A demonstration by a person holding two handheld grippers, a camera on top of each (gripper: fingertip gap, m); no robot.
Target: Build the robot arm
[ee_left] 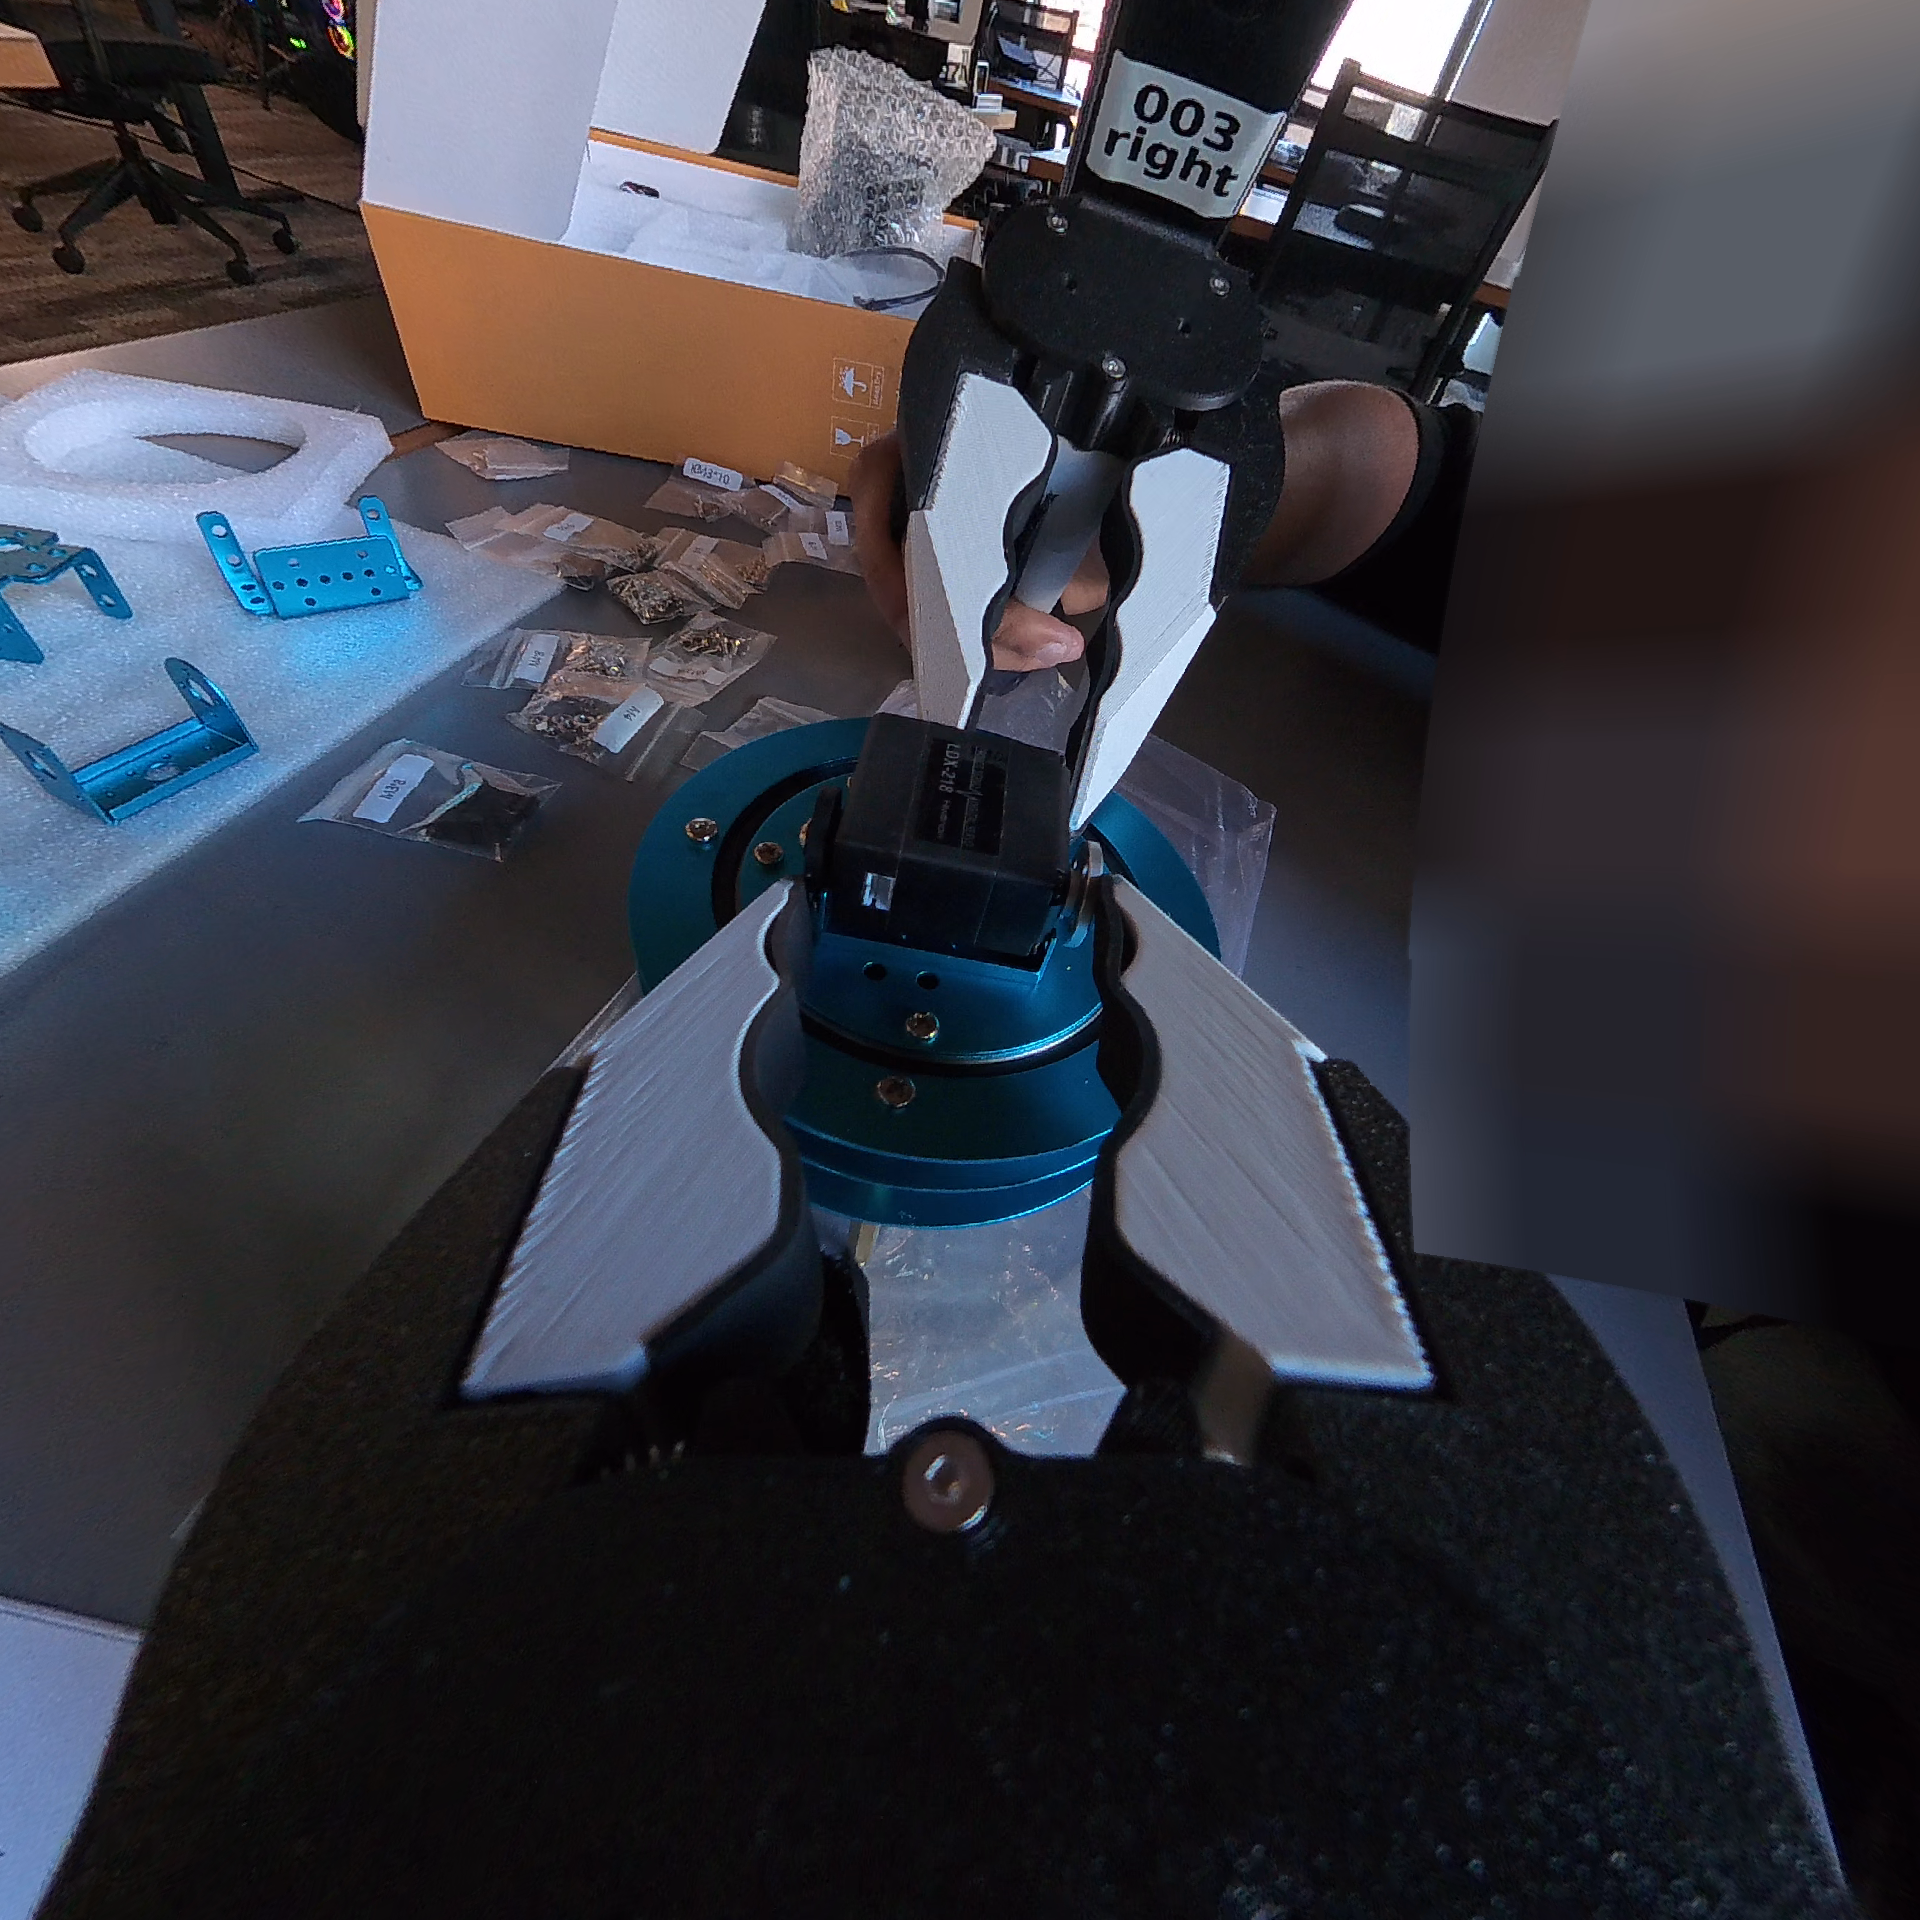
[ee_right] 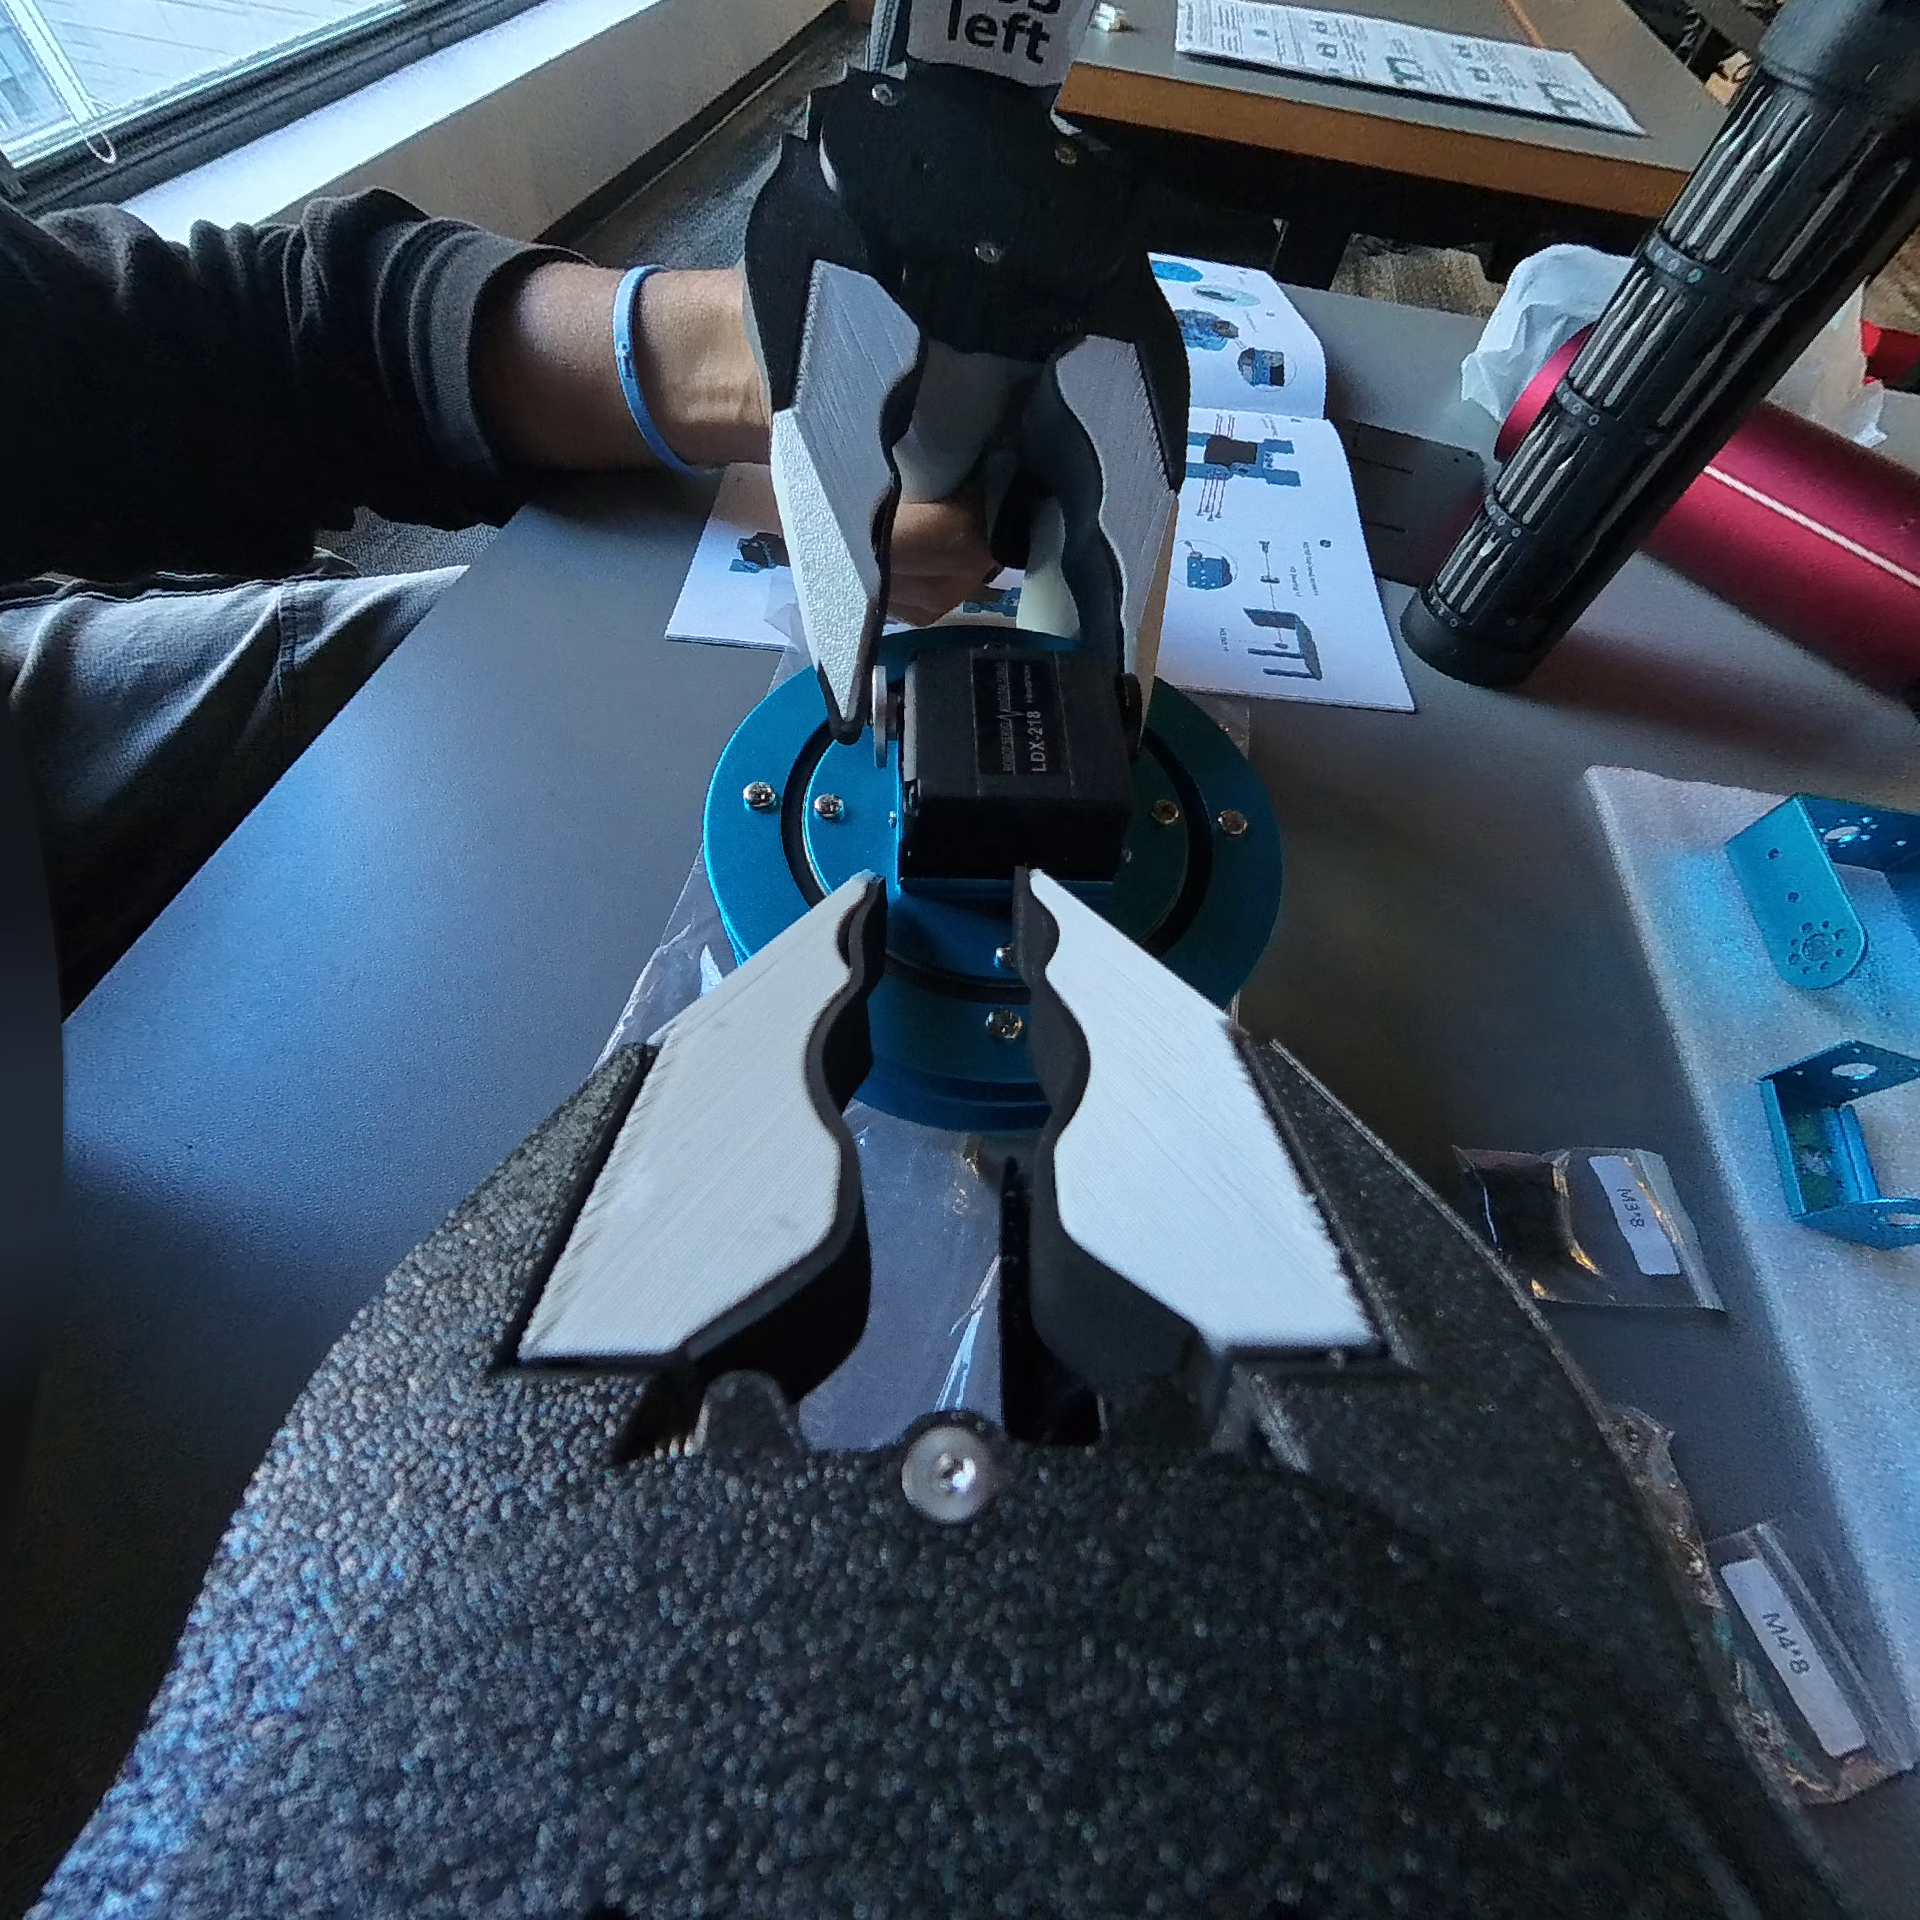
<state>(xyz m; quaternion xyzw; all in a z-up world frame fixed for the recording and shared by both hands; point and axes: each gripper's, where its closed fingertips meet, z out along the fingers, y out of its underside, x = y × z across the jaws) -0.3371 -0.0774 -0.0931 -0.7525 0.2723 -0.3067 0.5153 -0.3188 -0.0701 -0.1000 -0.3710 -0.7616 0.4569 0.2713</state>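
2 hand-held grippers, ribbed white fingers (ee_left: 665, 1122), round blue anodised base (ee_left: 935, 1143) w/ boxy black servo (ee_left: 951, 831).

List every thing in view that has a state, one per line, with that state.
left hand-held gripper: open, fingers straddling the servo, contact unclear.
right hand-held gripper: partly open, tips at the servo's near edge, nothing gripped.
black servo: upright in its blue bracket on the base.
round blue base: flat on a clear plastic bag.
cardboard box: open.
instruction booklet: lying open.
small hardware bags: scattered; whether sealed, unclear.
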